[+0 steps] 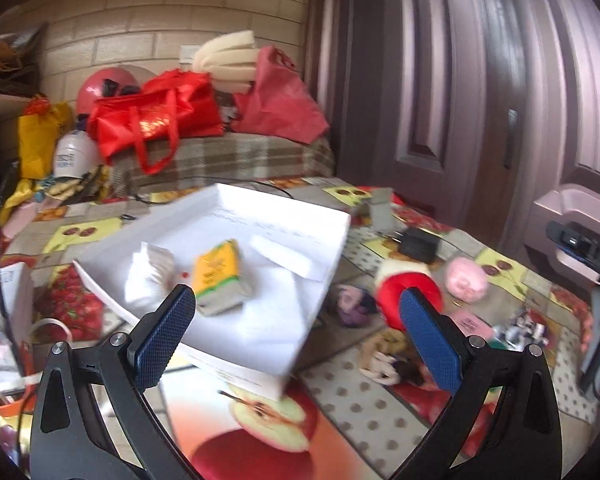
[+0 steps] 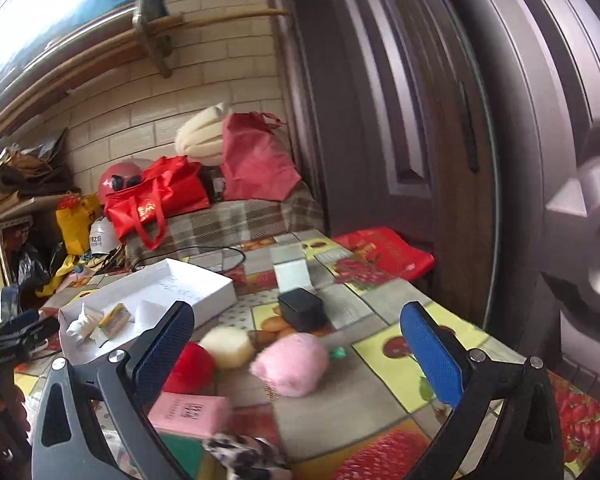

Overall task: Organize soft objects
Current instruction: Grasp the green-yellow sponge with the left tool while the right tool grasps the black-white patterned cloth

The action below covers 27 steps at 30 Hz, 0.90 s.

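A white box (image 1: 332, 240) sits on the fruit-print tablecloth and holds a white soft lump (image 1: 148, 276), a yellow sponge (image 1: 218, 276) and a white foam block (image 1: 284, 258). My left gripper (image 1: 296, 336) is open and empty, just in front of the box. To its right lie a red-and-cream plush (image 1: 410, 284), a pink pompom (image 1: 466, 280) and a purple soft item (image 1: 352, 306). My right gripper (image 2: 296, 356) is open and empty above the pink pompom (image 2: 290, 362), the red-and-cream plush (image 2: 210, 354) and a pink packet (image 2: 190, 410). The box (image 2: 216, 294) shows at left.
A black charger block (image 2: 302, 308) and a small white box (image 2: 292, 274) stand behind the plush items. A spotted cloth (image 2: 244, 454) lies at the near edge. A dark door (image 2: 400, 120) is on the right. Red bags (image 1: 156, 120) pile on a plaid couch behind.
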{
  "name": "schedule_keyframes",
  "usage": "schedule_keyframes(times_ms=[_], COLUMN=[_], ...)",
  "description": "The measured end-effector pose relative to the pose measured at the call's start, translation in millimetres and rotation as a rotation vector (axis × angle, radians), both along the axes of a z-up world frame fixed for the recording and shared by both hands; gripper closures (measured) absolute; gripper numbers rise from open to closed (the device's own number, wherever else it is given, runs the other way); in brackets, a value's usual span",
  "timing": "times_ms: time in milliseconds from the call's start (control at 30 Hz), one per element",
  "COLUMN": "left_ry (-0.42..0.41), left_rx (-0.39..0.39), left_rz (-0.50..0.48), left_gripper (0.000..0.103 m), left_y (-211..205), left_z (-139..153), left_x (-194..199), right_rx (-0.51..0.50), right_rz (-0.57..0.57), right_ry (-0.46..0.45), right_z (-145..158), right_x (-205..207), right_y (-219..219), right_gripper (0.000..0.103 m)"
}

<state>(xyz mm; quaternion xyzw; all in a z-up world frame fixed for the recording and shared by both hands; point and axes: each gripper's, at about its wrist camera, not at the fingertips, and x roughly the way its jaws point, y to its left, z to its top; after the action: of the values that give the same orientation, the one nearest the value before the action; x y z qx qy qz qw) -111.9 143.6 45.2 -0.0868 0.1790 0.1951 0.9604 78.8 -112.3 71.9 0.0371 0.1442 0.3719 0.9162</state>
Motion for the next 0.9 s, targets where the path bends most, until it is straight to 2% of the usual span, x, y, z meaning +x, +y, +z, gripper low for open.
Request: schedule_keyframes(times_ms=[100,133,233,333,400,433,467,533,700,733,767,800,833,900], left_ry=[0.081,0.11,0.184,0.269,0.331,0.356,0.377,0.412,0.451,0.451,0.461,0.464,0.463,0.457], left_rx=[-0.068,-0.083,-0.089,-0.055,-0.055,-0.061,-0.07,-0.094,-0.127,-0.116,-0.108,-0.092,-0.085,-0.078], left_rz=[-0.192,-0.253,-0.397,-0.473,-0.502,-0.51,-0.511,-0.515,-0.519,-0.518,-0.514,-0.502,-0.504,-0.519], left_gripper=[0.001,0.001,0.001,0.003,0.01,0.01,0.01,0.012,0.014,0.022,0.036,0.04,0.049,0.055], left_y=[-29,-39,-70,-95,-103,-106,-107,-106,-102,-103,-104,-105,-106,-107], left_z=[-5,-7,-12,-18,-24,-27,-30,-35,-42,-41,-42,-42,-41,-41], left_x=[17,22,34,49,61,67,73,83,105,108,113,114,115,113], right_rx=[-0.06,-0.07,-0.063,-0.104,-0.191,-0.238,-0.288,-0.375,-0.489,-0.508,-0.523,-0.528,-0.522,-0.518], right_rz=[-0.04,-0.021,0.119,0.321,0.403,0.434,0.463,0.505,0.542,0.544,0.557,0.565,0.574,0.585], right_ry=[0.097,0.139,0.266,0.347,0.343,0.323,0.304,0.284,0.273,0.278,0.294,0.301,0.299,0.305], right_z=[-9,-12,-21,-29,-35,-38,-40,-44,-58,-61,-64,-65,-64,-64], right_x=[25,33,43,34,23,16,10,1,-8,-8,-7,-6,-6,-6], right_y=[-16,-18,-23,-16,-3,4,10,21,38,41,43,44,43,41], right_gripper=[0.0,0.0,0.0,0.0,0.001,0.009,0.025,0.043,0.044,0.051,0.062,0.063,0.067,0.07])
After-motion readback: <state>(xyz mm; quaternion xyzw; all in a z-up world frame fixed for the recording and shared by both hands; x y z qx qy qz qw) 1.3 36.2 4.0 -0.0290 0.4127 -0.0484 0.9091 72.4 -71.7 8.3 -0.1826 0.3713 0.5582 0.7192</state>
